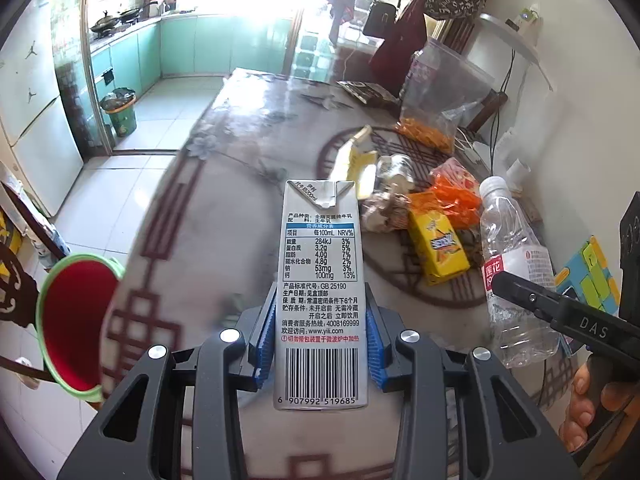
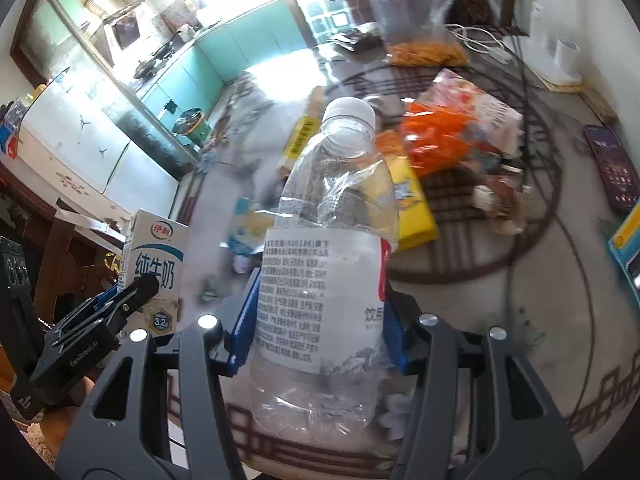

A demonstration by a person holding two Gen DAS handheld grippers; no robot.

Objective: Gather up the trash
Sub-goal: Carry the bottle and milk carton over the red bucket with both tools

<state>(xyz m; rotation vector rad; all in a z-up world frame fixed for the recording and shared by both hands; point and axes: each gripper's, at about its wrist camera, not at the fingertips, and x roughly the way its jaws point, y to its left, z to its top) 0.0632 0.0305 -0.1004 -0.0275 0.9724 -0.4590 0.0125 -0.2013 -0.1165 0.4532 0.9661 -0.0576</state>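
Note:
My left gripper is shut on a small silver milk carton, its blue pads pressing both sides, and holds it upright above the table. The right wrist view shows that carton at the left. My right gripper is shut on a clear, empty plastic water bottle with a white cap; in the left wrist view the bottle is at the right. A red bin with a green rim stands below the table's left edge. A pile of trash stays mid-table: a yellow carton, orange wrappers and a banana peel.
A patterned tablecloth covers the table. A clear bag of orange snacks stands at the back right. A phone and a colourful block lie at the right. Cables run along the wall. A kitchen bin stands far left.

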